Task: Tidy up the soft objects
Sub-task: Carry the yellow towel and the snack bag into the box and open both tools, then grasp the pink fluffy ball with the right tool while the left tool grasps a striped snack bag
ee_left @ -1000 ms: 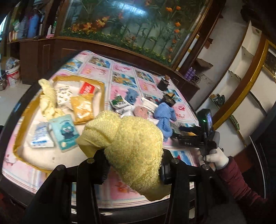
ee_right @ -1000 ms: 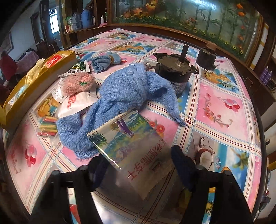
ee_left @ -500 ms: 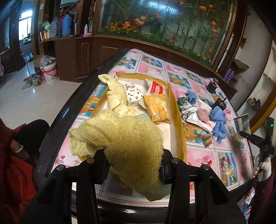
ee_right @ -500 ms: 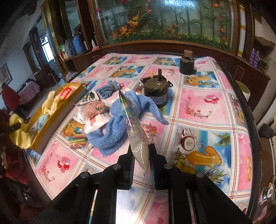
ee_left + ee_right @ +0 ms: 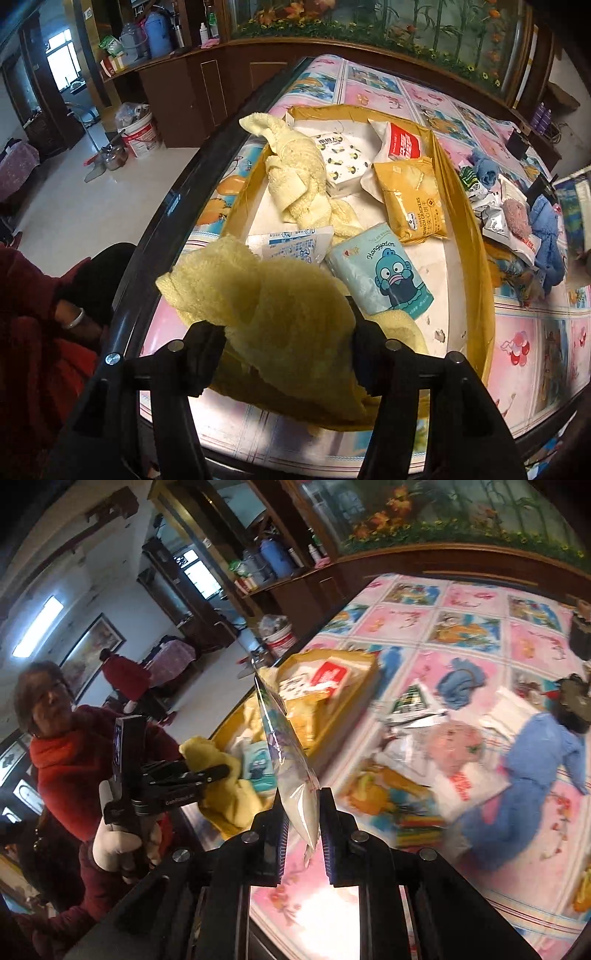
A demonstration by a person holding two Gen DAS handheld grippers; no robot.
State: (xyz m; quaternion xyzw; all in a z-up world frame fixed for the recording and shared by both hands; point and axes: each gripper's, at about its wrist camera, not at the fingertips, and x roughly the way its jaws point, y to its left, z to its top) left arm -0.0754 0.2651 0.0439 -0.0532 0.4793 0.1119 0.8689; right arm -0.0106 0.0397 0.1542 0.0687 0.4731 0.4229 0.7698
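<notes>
My left gripper (image 5: 288,343) is shut on a yellow towel (image 5: 266,306), held over the near end of the yellow-rimmed tray (image 5: 476,266). In the tray lie a second yellow towel (image 5: 299,177) and several packets, among them a blue cartoon tissue pack (image 5: 384,273). My right gripper (image 5: 301,834) is shut on a flat plastic snack packet (image 5: 284,746), lifted edge-on above the table. The right wrist view also shows the left gripper (image 5: 207,773) with its yellow towel (image 5: 221,794). A blue towel (image 5: 524,775), a pink puff (image 5: 454,742) and a small blue cloth (image 5: 458,683) lie on the patterned tablecloth.
A person in red (image 5: 70,760) stands at the table's left edge (image 5: 177,206), holding the left gripper. Loose snack packets (image 5: 491,218) lie right of the tray. A dark motor (image 5: 574,698) stands at the far right. A bucket (image 5: 142,134) sits on the floor.
The left gripper has carried the yellow towel lower and closer over the tray's near end. The right gripper has swung left with the packet, now facing the tray.
</notes>
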